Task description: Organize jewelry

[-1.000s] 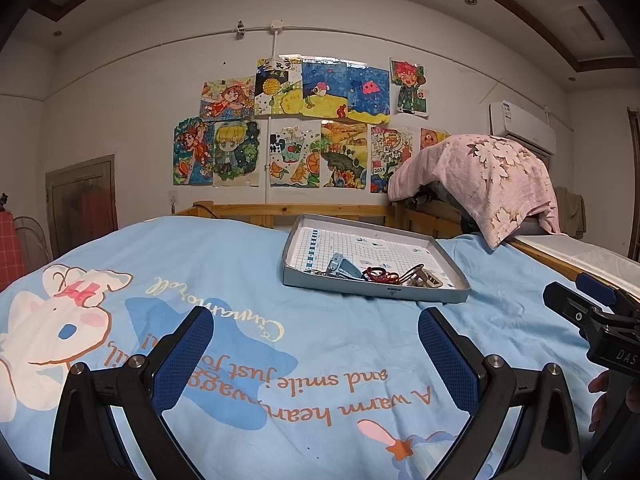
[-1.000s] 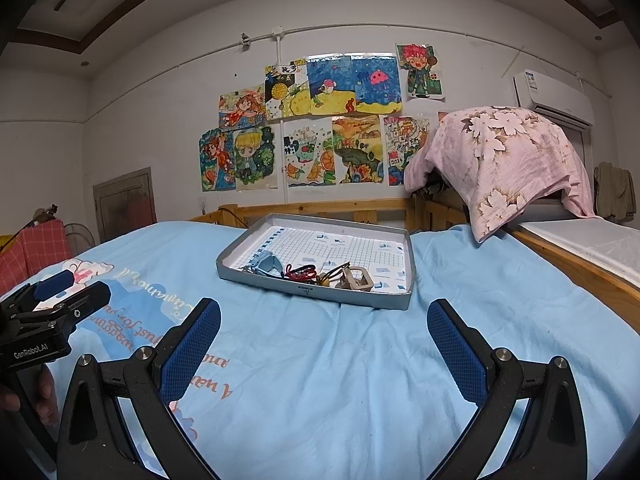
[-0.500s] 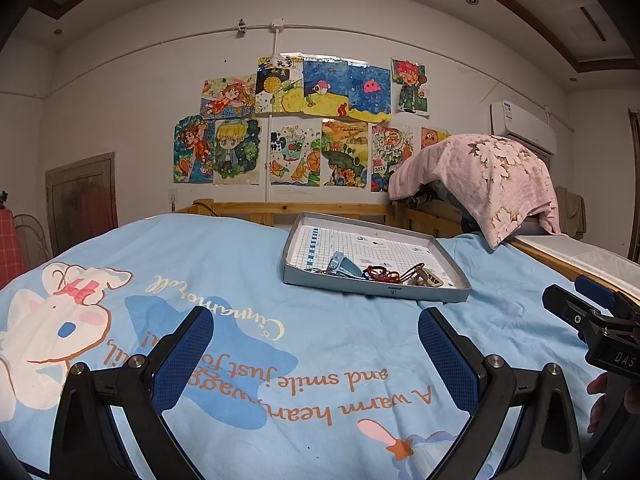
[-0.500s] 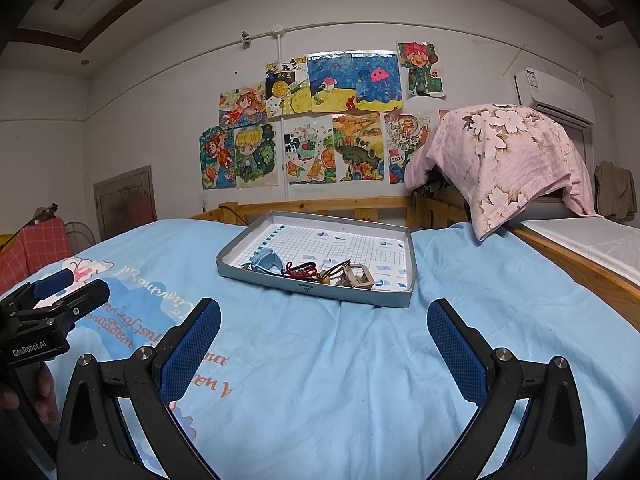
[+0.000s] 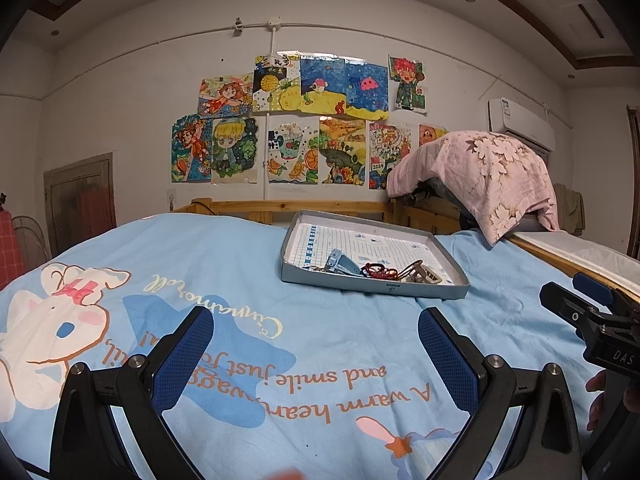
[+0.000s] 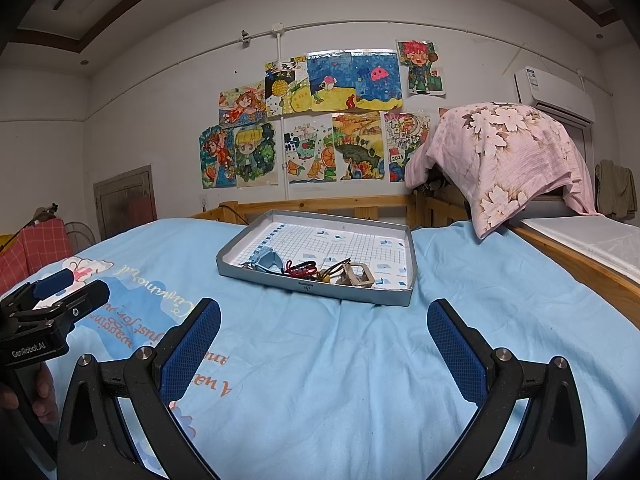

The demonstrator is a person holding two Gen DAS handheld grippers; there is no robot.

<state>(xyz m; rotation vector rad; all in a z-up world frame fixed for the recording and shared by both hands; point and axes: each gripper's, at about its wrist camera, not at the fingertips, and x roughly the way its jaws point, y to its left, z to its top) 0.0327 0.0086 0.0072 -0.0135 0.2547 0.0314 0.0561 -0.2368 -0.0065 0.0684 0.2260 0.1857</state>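
Observation:
A shallow grey tray (image 5: 372,287) (image 6: 312,289) with a gridded liner lies on the blue bedspread. Along its near edge sits a pile of jewelry: a blue-grey piece (image 5: 340,265) (image 6: 265,261), a red cord bracelet (image 5: 378,270) (image 6: 301,268), and a beige buckle-like piece (image 5: 426,276) (image 6: 360,274). My left gripper (image 5: 316,354) is open and empty, well short of the tray. My right gripper (image 6: 324,344) is open and empty, also short of the tray. Each gripper shows at the edge of the other's view.
The blue bedspread (image 5: 240,280) with a cartoon print and lettering covers the bed. A wooden bed rail (image 6: 320,204) runs behind the tray. A pink floral cloth (image 6: 504,160) drapes over something at the back right. Drawings hang on the wall.

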